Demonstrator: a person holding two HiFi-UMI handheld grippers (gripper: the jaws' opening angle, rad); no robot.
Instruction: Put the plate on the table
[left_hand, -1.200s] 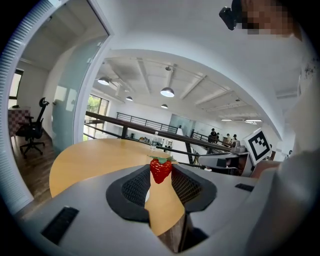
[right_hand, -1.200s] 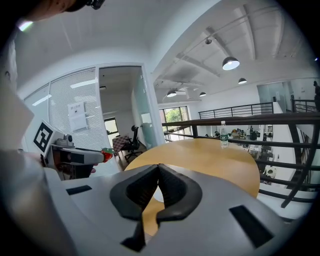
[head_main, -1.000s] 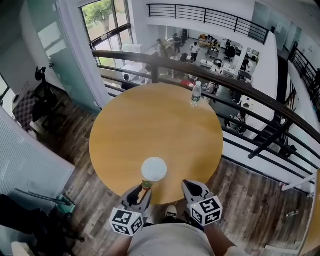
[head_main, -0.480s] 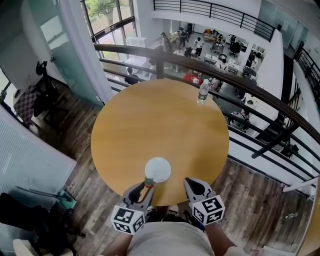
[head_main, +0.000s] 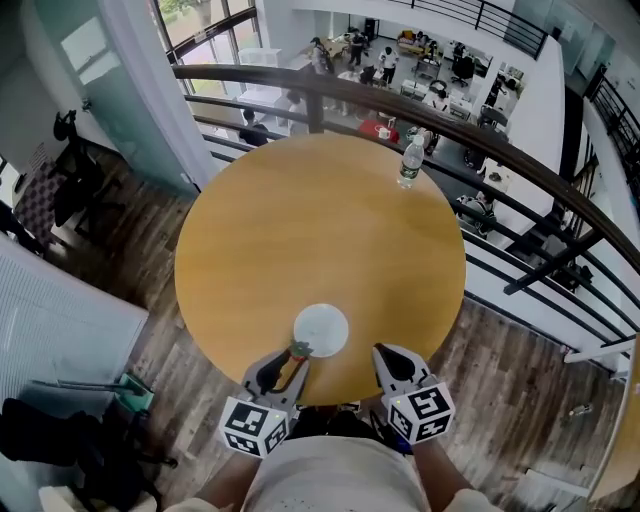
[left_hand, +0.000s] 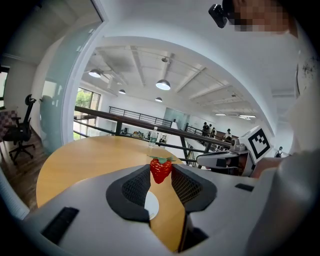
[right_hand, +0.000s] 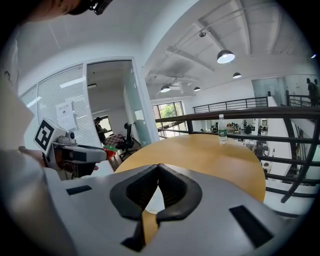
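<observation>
A small white plate (head_main: 321, 330) lies on the round wooden table (head_main: 320, 230) near its front edge. My left gripper (head_main: 297, 353) is shut on a red strawberry (left_hand: 161, 170) with a green top, held at the plate's near rim. In the left gripper view the plate (left_hand: 150, 206) shows below the jaws. My right gripper (head_main: 384, 358) hovers at the table's edge, just right of the plate, shut with nothing in it. In the right gripper view its fingertips (right_hand: 158, 168) meet, and a pale patch of plate (right_hand: 154, 201) shows behind them.
A clear water bottle (head_main: 410, 160) stands at the table's far right edge. A dark curved railing (head_main: 480, 135) runs behind the table, with an open office floor below it. Wooden flooring (head_main: 500, 370) surrounds the table, and a desk chair (head_main: 70, 190) stands at the left.
Both grippers have come forward to the table's edge. The strawberry, which was short of the plate, now sits at its near rim. Neither grip has changed.
</observation>
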